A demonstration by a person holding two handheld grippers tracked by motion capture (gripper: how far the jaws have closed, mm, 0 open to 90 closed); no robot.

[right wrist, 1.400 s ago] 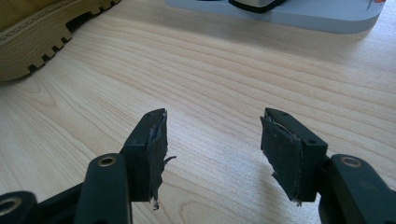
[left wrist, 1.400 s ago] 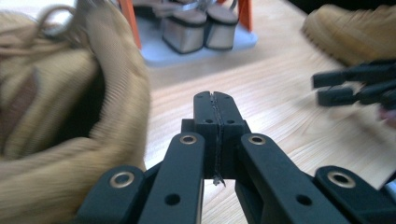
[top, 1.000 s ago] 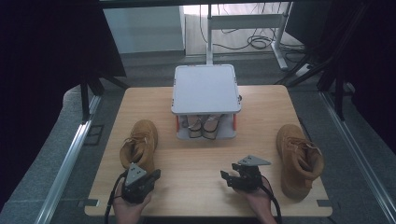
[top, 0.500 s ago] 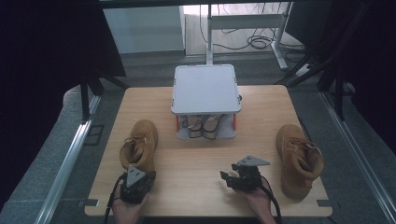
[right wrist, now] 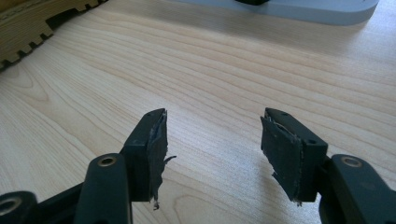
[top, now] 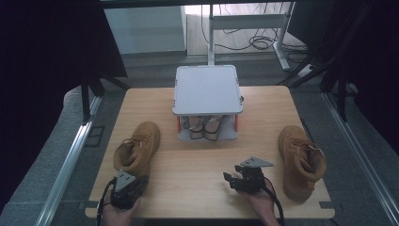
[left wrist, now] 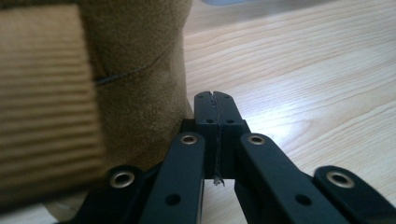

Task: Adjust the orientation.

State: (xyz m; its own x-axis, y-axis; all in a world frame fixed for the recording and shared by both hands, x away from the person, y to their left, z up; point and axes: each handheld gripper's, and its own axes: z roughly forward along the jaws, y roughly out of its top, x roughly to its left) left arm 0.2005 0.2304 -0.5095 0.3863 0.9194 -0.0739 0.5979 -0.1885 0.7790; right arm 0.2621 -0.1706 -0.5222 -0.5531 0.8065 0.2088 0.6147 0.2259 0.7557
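A tan boot point(top: 137, 147) lies on the left of the wooden table point(top: 197, 160), and its mate point(top: 301, 159) lies on the right. My left gripper point(top: 139, 181) sits just behind the left boot's heel. In the left gripper view its jaws point(left wrist: 215, 100) are pressed together with nothing between them, right beside the suede heel point(left wrist: 135, 88). My right gripper point(top: 227, 180) rests near the front edge, between the two boots. In the right gripper view it point(right wrist: 212, 135) stands open over bare wood.
A grey two-tier rack point(top: 207, 89) stands at the back middle of the table, with a pair of shoes point(top: 204, 127) on its lower shelf. Its base point(right wrist: 303, 9) and the left boot's sole point(right wrist: 28, 28) show far off in the right gripper view.
My left gripper has slid a little left and back toward the near edge, turning to point along the boot's heel. The right gripper has barely moved.
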